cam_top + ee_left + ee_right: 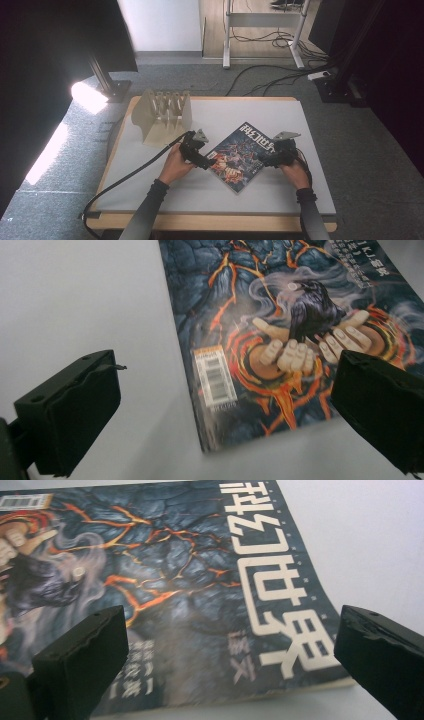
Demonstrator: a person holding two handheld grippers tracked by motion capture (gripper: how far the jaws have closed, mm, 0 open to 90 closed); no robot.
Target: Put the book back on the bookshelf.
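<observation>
Two grippers, left gripper (209, 163) and right gripper (264, 161), flank the magazine (241, 155) mid-frame, fingers spread; looks like pre-grab, next they'd pinch its edges.

Left tool: matte black two-jaw left gripper (209, 162) is wearing a grey three-cornered plate, trailing a thick black cable
Right tool: matching black right gripper (263, 161), same grey plate
Sleeves: person is wearing dark long sleeves
</observation>
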